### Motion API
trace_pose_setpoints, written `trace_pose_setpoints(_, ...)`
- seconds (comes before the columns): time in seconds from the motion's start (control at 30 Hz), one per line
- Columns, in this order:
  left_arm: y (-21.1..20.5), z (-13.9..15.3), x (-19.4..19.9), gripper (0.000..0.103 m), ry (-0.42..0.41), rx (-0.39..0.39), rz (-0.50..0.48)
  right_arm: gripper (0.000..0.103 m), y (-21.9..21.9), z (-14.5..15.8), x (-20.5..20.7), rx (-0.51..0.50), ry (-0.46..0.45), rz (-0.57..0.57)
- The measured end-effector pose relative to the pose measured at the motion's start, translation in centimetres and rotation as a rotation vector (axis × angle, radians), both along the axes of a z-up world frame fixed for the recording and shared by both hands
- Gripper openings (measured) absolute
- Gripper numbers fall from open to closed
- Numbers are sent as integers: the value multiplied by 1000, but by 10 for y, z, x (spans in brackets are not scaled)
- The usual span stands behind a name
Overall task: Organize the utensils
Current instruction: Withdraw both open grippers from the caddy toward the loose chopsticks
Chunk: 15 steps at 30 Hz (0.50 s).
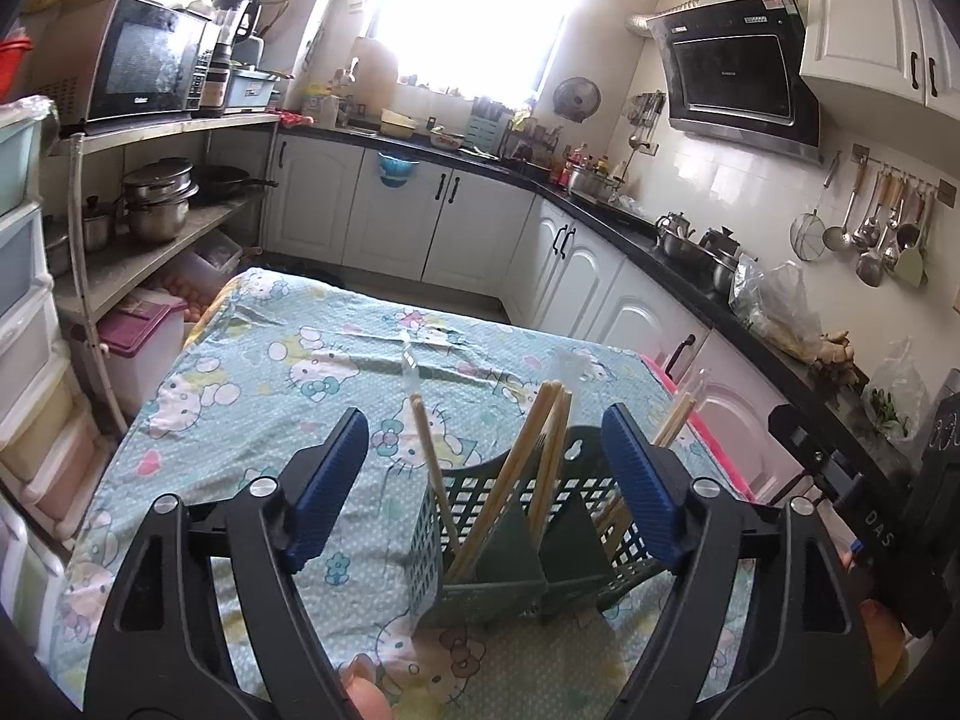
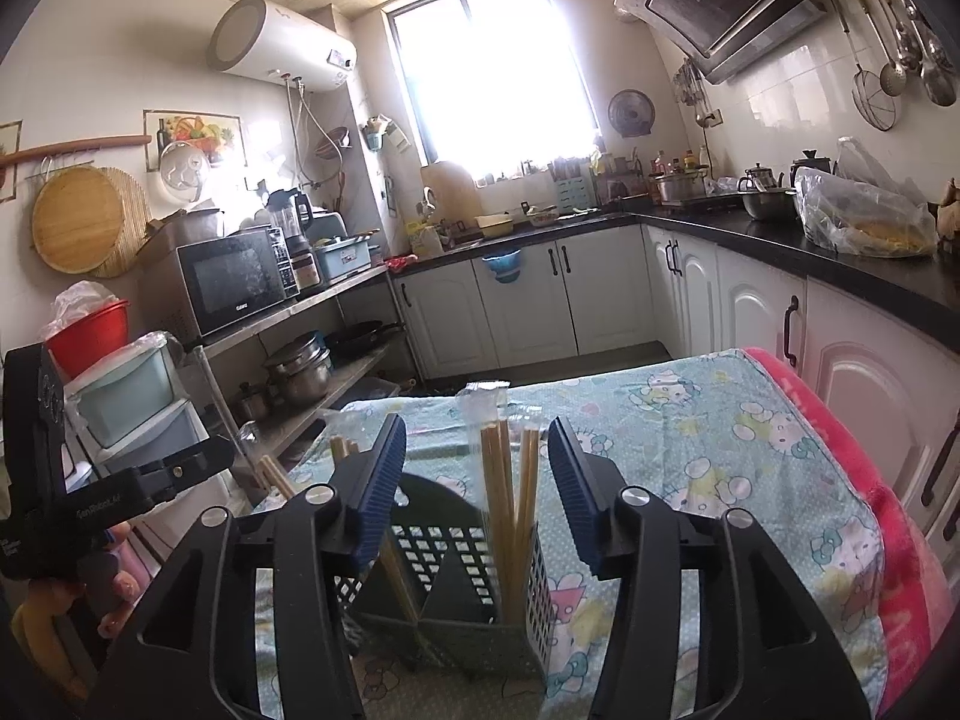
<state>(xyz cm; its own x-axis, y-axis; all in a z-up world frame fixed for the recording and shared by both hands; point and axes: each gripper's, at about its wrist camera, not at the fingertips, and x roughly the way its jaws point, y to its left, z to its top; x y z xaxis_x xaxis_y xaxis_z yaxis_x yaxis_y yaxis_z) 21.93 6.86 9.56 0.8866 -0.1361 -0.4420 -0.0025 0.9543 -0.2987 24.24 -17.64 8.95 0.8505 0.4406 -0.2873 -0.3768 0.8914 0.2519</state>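
Note:
A dark green slotted utensil holder point(image 1: 528, 540) stands on the Hello Kitty tablecloth point(image 1: 288, 384). Wooden chopsticks point(image 1: 543, 450) stand in its compartments, some in clear wrappers. My left gripper point(image 1: 486, 480) is open and empty, with its blue pads on either side of the holder's top. In the right wrist view the same holder point(image 2: 474, 576) holds chopsticks point(image 2: 510, 492), one pair in a clear wrapper. My right gripper point(image 2: 477, 492) is open and empty, above and just behind the holder. The other gripper's body shows at the left edge point(image 2: 72, 498).
A clear wrapped utensil point(image 1: 408, 360) lies on the cloth further back. Shelves with pots point(image 1: 156, 198) and a microwave point(image 1: 144, 60) stand to the left. White cabinets and a black counter point(image 1: 660, 240) run along the right. A pink blanket edge point(image 2: 900, 516) borders the table.

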Motion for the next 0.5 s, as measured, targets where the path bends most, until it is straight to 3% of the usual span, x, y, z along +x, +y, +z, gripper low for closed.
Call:
trace_pose_setpoints(0.23,3,-6,-14,91,2,-9,15,54,-2,-2,-16,-8,-5,9)
trace_pose_setpoints(0.5,7,-14,-28,92,12,-9,39,59,-2,-5,-34,-15,-1,27)
